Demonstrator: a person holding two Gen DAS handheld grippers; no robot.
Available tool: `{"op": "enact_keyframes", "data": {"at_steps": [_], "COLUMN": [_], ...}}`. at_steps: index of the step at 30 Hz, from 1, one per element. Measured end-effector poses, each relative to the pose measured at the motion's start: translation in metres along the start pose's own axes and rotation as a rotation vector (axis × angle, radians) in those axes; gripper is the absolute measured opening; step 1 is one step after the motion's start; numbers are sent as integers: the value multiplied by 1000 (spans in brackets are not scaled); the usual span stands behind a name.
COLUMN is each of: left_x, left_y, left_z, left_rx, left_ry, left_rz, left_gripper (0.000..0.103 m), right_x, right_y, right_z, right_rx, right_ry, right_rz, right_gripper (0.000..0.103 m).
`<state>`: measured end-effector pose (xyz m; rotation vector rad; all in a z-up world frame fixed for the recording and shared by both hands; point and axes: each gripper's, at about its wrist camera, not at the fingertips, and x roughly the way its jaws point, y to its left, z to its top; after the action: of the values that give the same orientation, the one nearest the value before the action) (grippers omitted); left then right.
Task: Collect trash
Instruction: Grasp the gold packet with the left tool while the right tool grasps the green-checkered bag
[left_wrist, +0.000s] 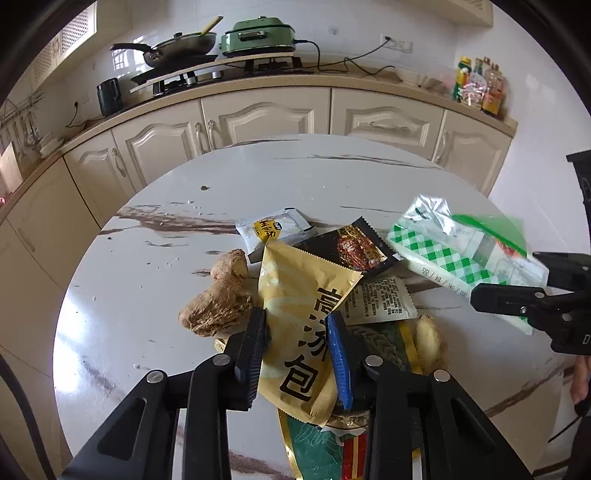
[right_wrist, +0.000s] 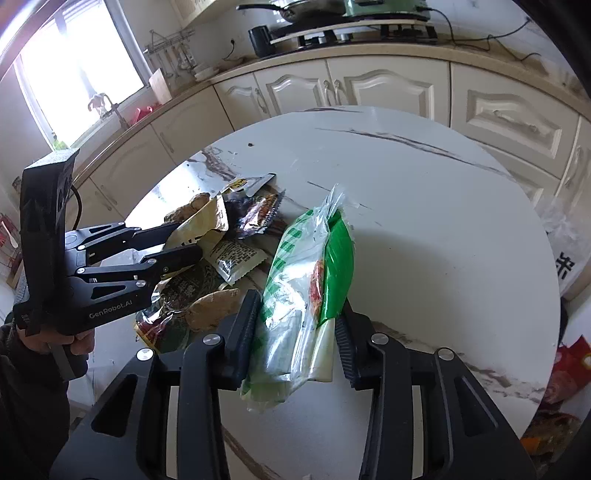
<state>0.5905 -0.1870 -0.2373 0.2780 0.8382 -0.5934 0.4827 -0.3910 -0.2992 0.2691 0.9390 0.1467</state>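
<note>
Nearest the left wrist lens, the left gripper (left_wrist: 299, 328) has its ribbed black pad and blue pad pinched on a crinkled yellow foil sachet (left_wrist: 303, 317) printed with large black characters; the jaws stand narrow, with only the sachet between them. Under it lie a green and gold wrapper (left_wrist: 317, 450), cut off by the gripper's frame, and a knobbly ginger root (left_wrist: 218, 295) with dry tan skin. Behind are a white seasoning packet (left_wrist: 275, 230) with a yellow label, a glossy black sachet (left_wrist: 354, 249) with saw-tooth edges, and a grey printed packet (left_wrist: 380, 301). A second pale ginger piece (left_wrist: 430, 339) is half hidden.

In the right wrist view, the right gripper (right_wrist: 295, 325) is closed partway on a long clear plastic bag (right_wrist: 306, 280) with green checks and a solid green panel; both pads press its crumpled sides and its lower end hangs below them. This view also shows a hand (right_wrist: 79, 343) around the left gripper's handle and a bright window, neither seen from the left. The left view alone shows the bag's checked face clearly.

All the trash sits on a round white marble-patterned table (right_wrist: 424, 221) with brown veins. The bag's small print is too blurred to read.
</note>
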Motion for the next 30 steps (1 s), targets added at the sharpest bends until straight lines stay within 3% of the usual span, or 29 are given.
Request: {"op": "enact_keyframes", "data": {"at_steps": [1,9,12,14,15,20,22,24,29,30], "left_x": [-4,-35,-45,-44,-46,-56,-58,-56,-52,-51], "left_y": [1,16,17,15,14,16,11,4,-4,-1], "left_z": [-1,-17,-24,-30,-33,-39,-44,-46,-46,-45], "left_rx": [-15,-112,-102,-79,-87,-79,-50,-19,-20,-22], "left_ry": [-4,-31,-31,20,7,10,30,38,39,34], "left_rz": [-4,-60,-81,-121,-91,-57,-45,-31,-54,-56], "left_gripper": [24,8,7,8,8,18,52,62,53,42], "right_x": [-1,-1,-10,-15,-18,-27,-28,-28,-28,-28], "right_y": [2,10,9,12,15,30,32,33,36,36], "right_z": [-1,-3,-4,-4,-6,-11,-14,-16,-18,-18], "right_rx": [5,9,22,17,17,-4,-4,2,0,0], "right_ry": [-8,-20,-43,-52,-48,-59,-56,-53,-54,-52], "right_rz": [12,2,10,9,11,27,30,32,30,30], "right_gripper": [17,18,18,18,18,18,18,18,18,18]}}
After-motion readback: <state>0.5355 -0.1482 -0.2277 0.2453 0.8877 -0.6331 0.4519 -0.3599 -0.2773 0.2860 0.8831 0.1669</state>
